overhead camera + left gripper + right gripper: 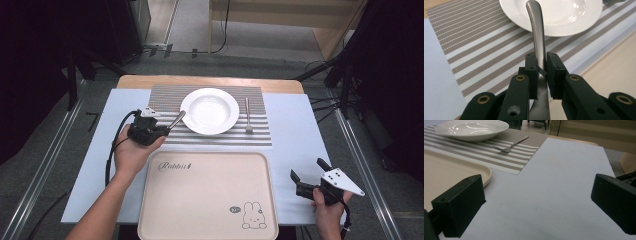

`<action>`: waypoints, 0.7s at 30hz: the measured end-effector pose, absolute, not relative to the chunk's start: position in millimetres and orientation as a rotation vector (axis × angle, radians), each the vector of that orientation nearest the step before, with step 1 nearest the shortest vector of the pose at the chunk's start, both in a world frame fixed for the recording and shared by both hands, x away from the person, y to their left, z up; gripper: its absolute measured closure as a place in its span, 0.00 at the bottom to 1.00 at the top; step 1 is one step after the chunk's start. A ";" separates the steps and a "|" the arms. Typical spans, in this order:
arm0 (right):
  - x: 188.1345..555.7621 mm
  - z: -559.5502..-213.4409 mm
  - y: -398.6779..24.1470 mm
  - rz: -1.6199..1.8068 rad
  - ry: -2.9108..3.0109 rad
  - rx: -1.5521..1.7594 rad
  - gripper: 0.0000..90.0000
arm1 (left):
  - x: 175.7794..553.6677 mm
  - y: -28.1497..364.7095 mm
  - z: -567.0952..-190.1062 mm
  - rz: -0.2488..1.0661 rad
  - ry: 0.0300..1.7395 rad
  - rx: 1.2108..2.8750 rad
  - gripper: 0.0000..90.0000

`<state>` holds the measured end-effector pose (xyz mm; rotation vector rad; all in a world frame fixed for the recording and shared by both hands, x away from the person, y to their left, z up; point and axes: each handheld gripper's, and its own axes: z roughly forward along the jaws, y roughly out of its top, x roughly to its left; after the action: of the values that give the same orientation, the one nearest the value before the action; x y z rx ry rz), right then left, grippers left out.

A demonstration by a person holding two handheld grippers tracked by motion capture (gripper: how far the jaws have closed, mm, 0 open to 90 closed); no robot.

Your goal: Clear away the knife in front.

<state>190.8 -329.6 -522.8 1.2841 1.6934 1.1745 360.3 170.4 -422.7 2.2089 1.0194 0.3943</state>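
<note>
Desk with striped mat [165,97], white plate [209,110], far fork [247,116]; left tool [160,131] clamped on spoon handle [538,42], right tool [306,172] wide open, holding nothing.

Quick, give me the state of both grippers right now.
Left gripper: shut on the metal utensil handle, beside the plate.
Right gripper: open, holding nothing, over the white mat.
</note>
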 end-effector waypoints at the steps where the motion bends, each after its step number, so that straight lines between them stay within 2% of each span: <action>1: 190.7 -522.8 -329.5 1.174 1.694 1.285 0.00 | 360.3 170.4 -422.7 0.394 1.019 2.209 0.89; 21: 190.8 -522.9 -329.0 1.170 1.693 1.285 0.00 | 297.6 168.8 -435.9 0.371 0.965 2.149 0.89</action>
<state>190.8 -329.0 -522.9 1.2847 1.6934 1.1700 297.6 168.8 -435.9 2.1485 0.9654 0.3715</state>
